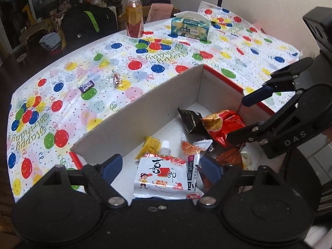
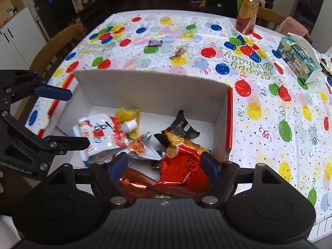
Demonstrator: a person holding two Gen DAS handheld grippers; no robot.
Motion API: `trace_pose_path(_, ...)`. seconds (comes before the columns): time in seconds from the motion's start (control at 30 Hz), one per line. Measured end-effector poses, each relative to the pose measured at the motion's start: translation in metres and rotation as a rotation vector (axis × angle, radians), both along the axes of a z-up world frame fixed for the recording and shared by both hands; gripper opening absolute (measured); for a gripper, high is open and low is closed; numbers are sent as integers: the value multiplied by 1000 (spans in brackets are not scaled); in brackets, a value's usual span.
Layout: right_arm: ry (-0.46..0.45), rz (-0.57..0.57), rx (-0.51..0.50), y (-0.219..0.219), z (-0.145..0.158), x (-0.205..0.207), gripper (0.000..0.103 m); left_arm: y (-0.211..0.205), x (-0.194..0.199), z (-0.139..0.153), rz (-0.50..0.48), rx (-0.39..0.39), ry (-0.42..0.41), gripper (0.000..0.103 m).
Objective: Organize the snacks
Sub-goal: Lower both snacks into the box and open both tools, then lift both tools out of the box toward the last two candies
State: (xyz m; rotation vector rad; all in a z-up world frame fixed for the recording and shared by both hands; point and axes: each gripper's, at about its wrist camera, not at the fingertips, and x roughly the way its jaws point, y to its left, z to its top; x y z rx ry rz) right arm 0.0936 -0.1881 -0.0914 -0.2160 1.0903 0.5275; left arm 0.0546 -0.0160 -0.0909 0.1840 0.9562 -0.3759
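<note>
Balloon-print table (image 1: 62, 87): box (image 1: 145, 108), bottle (image 1: 134, 18)

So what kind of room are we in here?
Probably a home dining area set for a party: a table under a balloon birthday tablecloth, wooden chairs around it, and a tissue box and drink bottle on top.

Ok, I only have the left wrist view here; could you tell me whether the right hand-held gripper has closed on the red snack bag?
Observer: No. In the right wrist view the right hand-held gripper is open, with its pads on either side of the red snack bag and not pinching it.
Operator: Thank you. Is anything standing next to the table on the side I cannot see?
Observer: Yes, a wooden chair stands by the table, beyond the far left corner of the cardboard box.
</note>
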Motion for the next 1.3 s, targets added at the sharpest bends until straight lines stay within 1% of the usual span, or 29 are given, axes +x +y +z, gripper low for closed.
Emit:
trace_pose_path(0.17,-25,3,37,-3,24,-7,77,7,-7,16,19,-23,-39,89)
trace_pose_path(0.27,-48,-6,54,-4,41,-8,80,11,-9,27,37,-25,-74,94)
trace_pose_path(0.37,-65,-17,73,-3,55,-4,81,15,-9,39,54,-30,-104,97)
trace_pose_path(0.43,-74,-20,80,-2,64,-2,81,16,-9,46,65,-17,-131,102)
trace_pose_path(0.5,-76,-26,86,1,71,4,81,18,-6,54,72,-3,-157,102)
trace_pose_path(0.63,-70,-65,114,4,83,17,81,21,3,65,85,5,-180,103)
trace_pose_path(0.77,-39,-98,158,9,88,36,82,24,20,72,105,9,-195,103)
trace_pose_path(1.03,-27,-115,152,26,85,84,82,36,69,74,168,16,-195,103)
trace_pose_path(1.17,-26,-121,130,35,81,115,82,42,102,67,202,47,-201,103)
trace_pose_path(1.3,-19,-135,106,45,70,151,82,49,135,51,221,92,-198,102)
